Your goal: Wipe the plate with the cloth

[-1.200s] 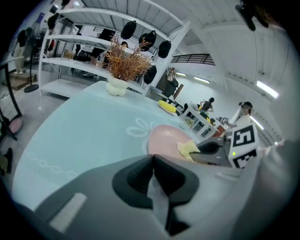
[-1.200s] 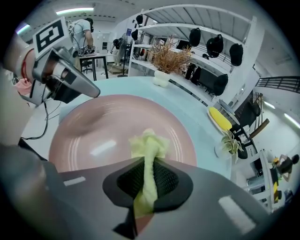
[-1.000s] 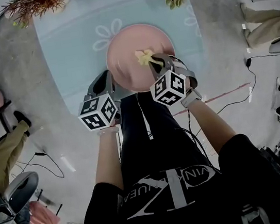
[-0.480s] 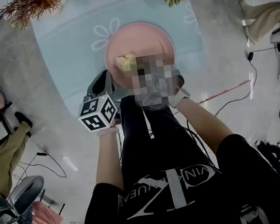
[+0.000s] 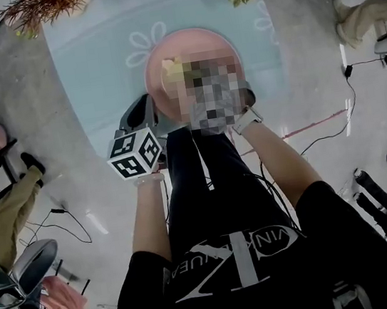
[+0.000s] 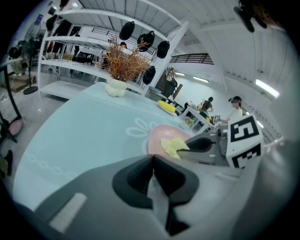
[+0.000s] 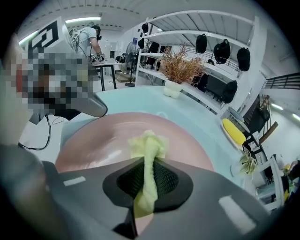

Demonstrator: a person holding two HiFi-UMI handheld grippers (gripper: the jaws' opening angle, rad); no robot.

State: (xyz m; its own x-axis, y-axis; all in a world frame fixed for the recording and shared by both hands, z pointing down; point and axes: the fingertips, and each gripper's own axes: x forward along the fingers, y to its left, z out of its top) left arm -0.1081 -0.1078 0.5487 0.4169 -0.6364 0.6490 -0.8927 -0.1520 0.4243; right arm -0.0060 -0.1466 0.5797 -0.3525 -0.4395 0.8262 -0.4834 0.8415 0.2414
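Yellow cloth (image 7: 148,145): pinched in right gripper (image 7: 149,176) jaws, bunched end on pink plate (image 7: 93,136)
Left gripper (image 6: 153,165): jaws together, empty, beside plate's near-left rim
Arms: both forearms stretched forward over pale blue table (image 5: 98,49)

right gripper (image 7: 149,180) drags cloth (image 5: 172,67) across plate (image 5: 165,102): from right of middle over to left side, now up near far-left rim. gripper further out over plate too.

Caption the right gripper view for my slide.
Right gripper clamps a yellow cloth over the pink plate on the table.
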